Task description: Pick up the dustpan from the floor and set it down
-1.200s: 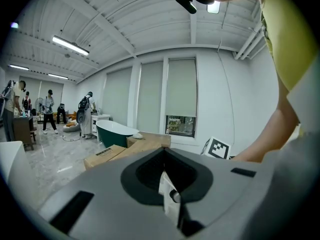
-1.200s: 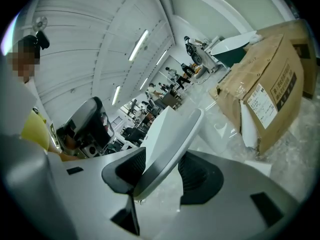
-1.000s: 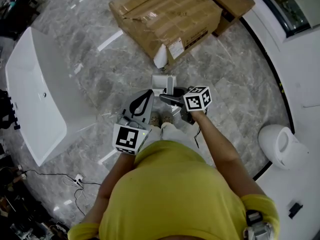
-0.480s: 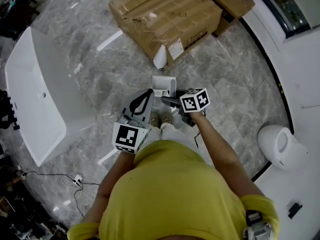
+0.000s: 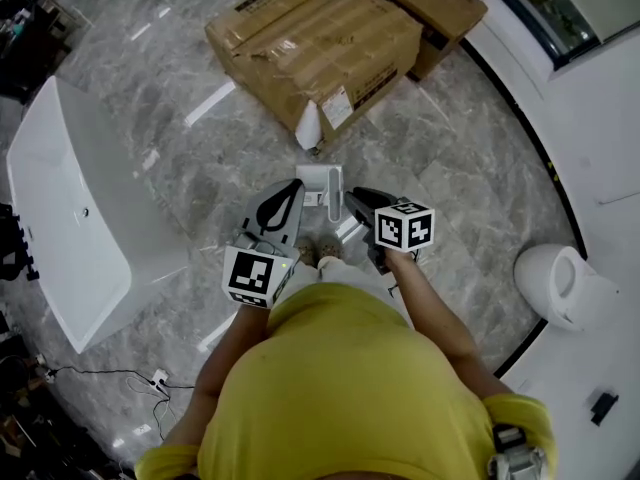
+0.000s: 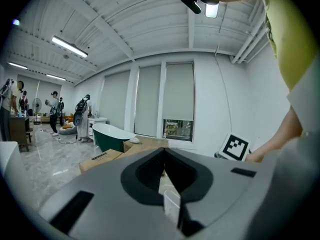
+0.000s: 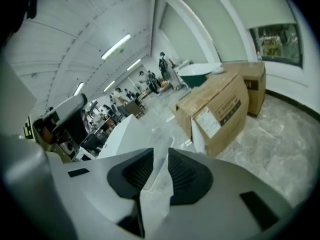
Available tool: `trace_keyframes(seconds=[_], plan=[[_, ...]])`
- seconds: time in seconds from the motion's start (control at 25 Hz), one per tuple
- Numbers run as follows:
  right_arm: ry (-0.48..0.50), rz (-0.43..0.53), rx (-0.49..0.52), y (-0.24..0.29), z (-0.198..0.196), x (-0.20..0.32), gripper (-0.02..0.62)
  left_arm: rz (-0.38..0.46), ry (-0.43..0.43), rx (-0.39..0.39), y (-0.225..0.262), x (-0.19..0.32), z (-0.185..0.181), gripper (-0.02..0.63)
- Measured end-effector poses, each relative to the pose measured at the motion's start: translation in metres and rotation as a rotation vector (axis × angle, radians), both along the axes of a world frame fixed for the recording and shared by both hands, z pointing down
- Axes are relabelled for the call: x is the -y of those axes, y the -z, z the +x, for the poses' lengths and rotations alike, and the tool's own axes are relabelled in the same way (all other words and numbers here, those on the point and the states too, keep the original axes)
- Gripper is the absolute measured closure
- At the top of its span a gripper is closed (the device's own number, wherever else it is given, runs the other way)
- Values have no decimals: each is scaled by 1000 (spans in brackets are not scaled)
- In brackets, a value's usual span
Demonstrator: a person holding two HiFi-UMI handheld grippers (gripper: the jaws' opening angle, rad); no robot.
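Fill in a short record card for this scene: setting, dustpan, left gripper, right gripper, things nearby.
setting: grey marble floor, seen from above
dustpan: pale, between the two grippers, just ahead of the person's feet
left gripper: jaws together at the tips, a pale strip low between them
right gripper: jaws have just been closing, now pressing on the dustpan's handle
nearby: cardboard boxes ahead, white bathtub to the left, toilet to the right

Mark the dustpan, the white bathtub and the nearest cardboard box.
dustpan (image 5: 321, 180), head view, on its pan body.
white bathtub (image 5: 68, 168), head view, on its bare inside.
cardboard box (image 5: 320, 43), head view, on its top face.
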State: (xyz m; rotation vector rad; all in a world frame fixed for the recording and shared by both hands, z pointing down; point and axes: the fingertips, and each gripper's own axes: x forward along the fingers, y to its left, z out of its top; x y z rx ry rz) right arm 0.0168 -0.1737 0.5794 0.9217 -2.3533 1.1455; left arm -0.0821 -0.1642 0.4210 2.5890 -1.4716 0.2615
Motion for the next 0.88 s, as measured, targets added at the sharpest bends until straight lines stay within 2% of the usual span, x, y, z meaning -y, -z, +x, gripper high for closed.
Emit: trace_keyframes(seconds=[0.16, 0.32, 0.44, 0.72, 0.88], plan=[[-85, 279, -32, 74, 17, 22, 582, 67, -15, -1, 23, 7, 10, 603], [-147, 556, -95, 154, 32, 37, 583, 138, -4, 13, 51, 18, 14, 603], [-207, 724, -133, 206, 43, 42, 583, 183, 29, 20, 76, 26, 15, 603], [-324, 983, -167, 295, 58, 35, 583, 277, 101, 28, 137, 29, 11, 603], [-341, 1057, -167, 324, 57, 27, 584, 302, 136, 16, 160, 24, 6, 603]])
